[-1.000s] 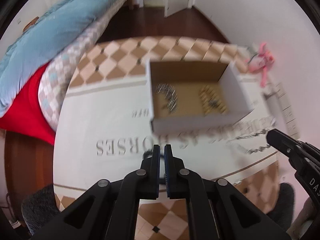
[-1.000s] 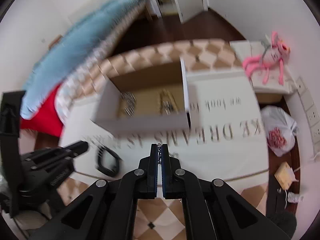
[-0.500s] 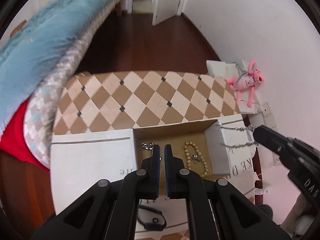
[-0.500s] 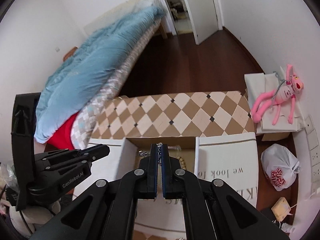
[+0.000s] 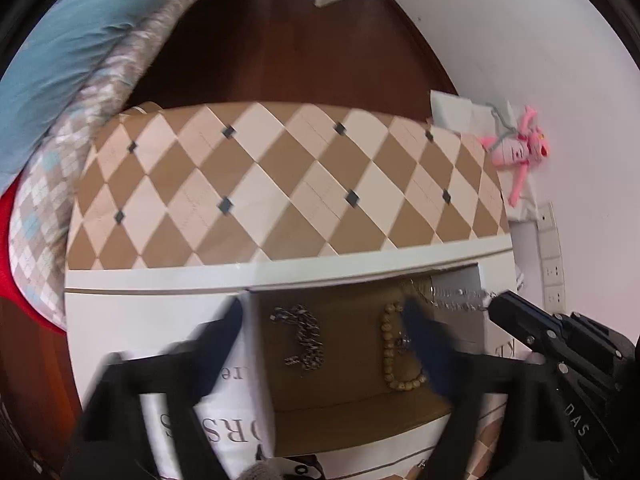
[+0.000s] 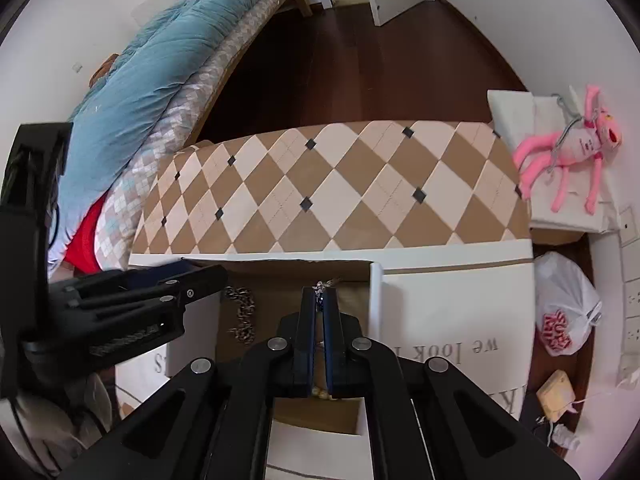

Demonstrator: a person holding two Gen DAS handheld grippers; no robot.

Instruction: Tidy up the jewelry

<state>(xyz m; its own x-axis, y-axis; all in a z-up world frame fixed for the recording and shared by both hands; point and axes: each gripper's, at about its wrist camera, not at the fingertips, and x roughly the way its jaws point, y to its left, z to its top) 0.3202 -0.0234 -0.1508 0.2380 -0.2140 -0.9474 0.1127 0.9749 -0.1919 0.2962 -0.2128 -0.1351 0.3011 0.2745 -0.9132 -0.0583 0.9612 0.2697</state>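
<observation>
Swung forward over the open cardboard box (image 5: pixel 360 404) since a second ago, when both views looked at it from farther back across the white printed cloth (image 6: pixel 452 320). Left gripper (image 5: pixel 324 340) now blurred, jaws just sprung apart from fully closed, standing wide with one finger over the box's left wall and the other over the beaded bracelet; nothing clamped between them.

Right gripper (image 6: pixel 319 300) closed tight, pinching a thin silver chain (image 6: pixel 322 286) at the very tips, poised above the box near its far wall. Seen from the left wrist view, that same chain (image 5: pixel 456 294) stretched in two strands from the right gripper's tip (image 5: pixel 500 304) across the box's right inner wall.

Lying on the brown box floor: a chunky dark-and-silver link chain (image 5: pixel 306 340), curled in a hook shape toward the left, and a loop of cream-coloured round beads (image 5: pixel 394 356) with a small metal charm, toward the right. Well apart from each other, both flat.

Resting under the box, the white cloth with grey lettering, and beyond it a tan-and-cream diamond-patterned table cover (image 5: pixel 280 184). Off to the right, a pink plush toy (image 6: pixel 568 156) on white boxes; to the left, a blue quilt (image 6: pixel 160 68) on a bed.
</observation>
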